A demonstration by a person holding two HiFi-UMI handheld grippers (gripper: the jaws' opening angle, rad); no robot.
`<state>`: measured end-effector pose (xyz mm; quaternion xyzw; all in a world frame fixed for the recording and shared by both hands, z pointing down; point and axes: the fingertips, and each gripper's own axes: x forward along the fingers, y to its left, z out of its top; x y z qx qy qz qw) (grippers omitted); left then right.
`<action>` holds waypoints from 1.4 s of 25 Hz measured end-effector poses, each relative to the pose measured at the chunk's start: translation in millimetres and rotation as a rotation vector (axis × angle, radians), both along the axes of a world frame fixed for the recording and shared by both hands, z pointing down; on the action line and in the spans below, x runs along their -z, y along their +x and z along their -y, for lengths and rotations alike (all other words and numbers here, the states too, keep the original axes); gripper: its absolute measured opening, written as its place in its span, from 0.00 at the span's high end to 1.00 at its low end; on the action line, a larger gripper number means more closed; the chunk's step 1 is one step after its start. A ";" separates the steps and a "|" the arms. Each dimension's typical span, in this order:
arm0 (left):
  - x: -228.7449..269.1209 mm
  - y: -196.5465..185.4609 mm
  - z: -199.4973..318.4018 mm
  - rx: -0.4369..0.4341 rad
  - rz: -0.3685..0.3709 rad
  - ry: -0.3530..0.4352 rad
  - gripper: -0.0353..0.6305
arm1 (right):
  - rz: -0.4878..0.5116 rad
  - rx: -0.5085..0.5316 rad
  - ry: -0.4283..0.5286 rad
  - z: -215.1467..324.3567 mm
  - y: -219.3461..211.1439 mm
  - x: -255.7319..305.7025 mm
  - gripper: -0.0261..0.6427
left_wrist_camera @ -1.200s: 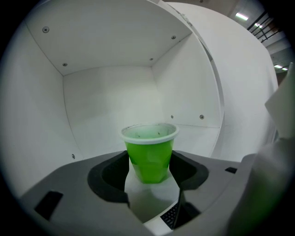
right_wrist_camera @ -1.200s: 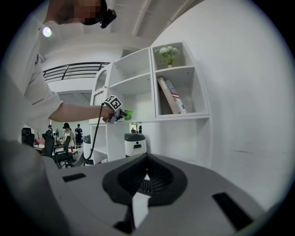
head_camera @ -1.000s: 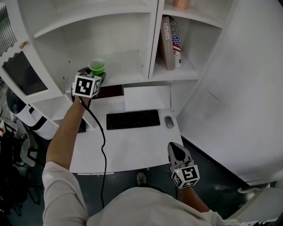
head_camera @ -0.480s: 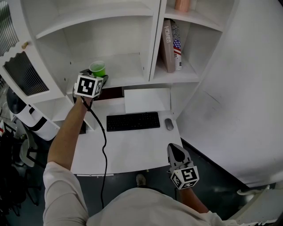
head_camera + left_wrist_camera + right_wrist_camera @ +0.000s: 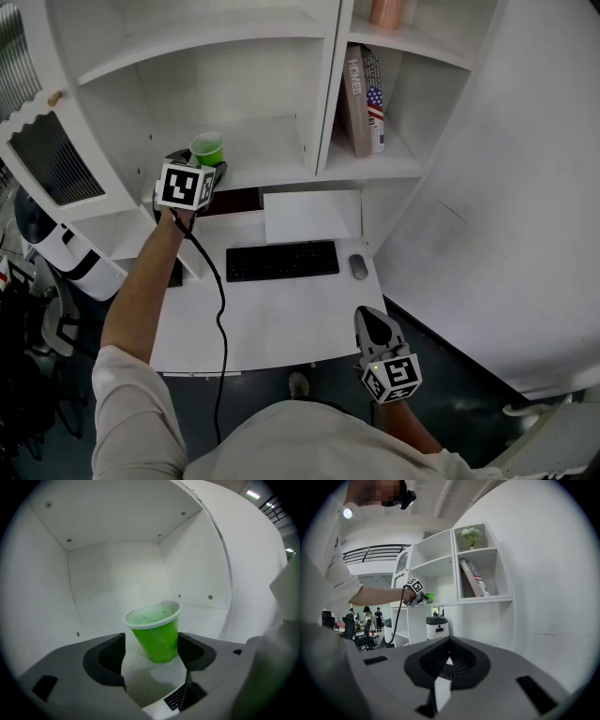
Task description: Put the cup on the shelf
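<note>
Right gripper (image 5: 370, 317), lower right of head view: low in front of the person's torso, beyond the near edge of the flat white desk top (image 5: 272, 323). Its own view shows the jaws drawn together, tips meeting, nothing between them.

On the desk, mid-frame: 1 flat black keyboard (image 5: 282, 257), 1 small grey mouse (image 5: 358, 263) just right of it, 1 white rectangular sheet (image 5: 311, 211) behind both.

Left gripper (image 5: 151, 648), upper left of head view: bare forearm stretched out to the front edge of the white shelf board (image 5: 267, 141). Jaws wide apart and just been opening. The green plastic cup with pale rim (image 5: 154, 632) stands upright between them on the board; clear gap at the left pad, right pad close beside the cup wall, contact there not certain.

Cup sits near the front edge of the wide left-hand compartment, back wall well behind it.

Farther right, next compartment: leaning books (image 5: 361, 94), 1 with a flag print.
</note>
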<state>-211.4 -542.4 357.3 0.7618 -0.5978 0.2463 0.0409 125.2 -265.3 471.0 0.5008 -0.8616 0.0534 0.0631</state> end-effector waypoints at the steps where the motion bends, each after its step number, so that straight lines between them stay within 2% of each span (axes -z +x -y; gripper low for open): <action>1: 0.6 -0.7 -0.8 0.000 -0.006 0.001 0.43 | 0.000 0.000 -0.001 0.0 0.1 -0.2 0.96; 5: 4.3 -0.3 -5.4 -0.009 -0.011 0.008 0.43 | 0.003 0.004 -0.002 0.0 -1.9 0.4 0.96; 9: 7.9 2.4 -13.1 -0.026 -0.048 0.015 0.43 | 0.003 0.011 0.002 -0.4 -5.3 2.4 0.96; 21: 45.8 10.9 -55.6 -0.089 -0.118 0.109 0.43 | -0.004 0.026 0.020 -5.8 -15.3 10.8 0.96; 27: 71.5 20.3 -97.2 -0.140 -0.181 0.196 0.52 | -0.008 0.043 0.033 -8.5 -25.4 17.6 0.96; 35: 89.6 23.7 -160.6 -0.195 -0.232 0.286 0.58 | -0.015 0.073 0.054 -14.4 -43.7 28.4 0.96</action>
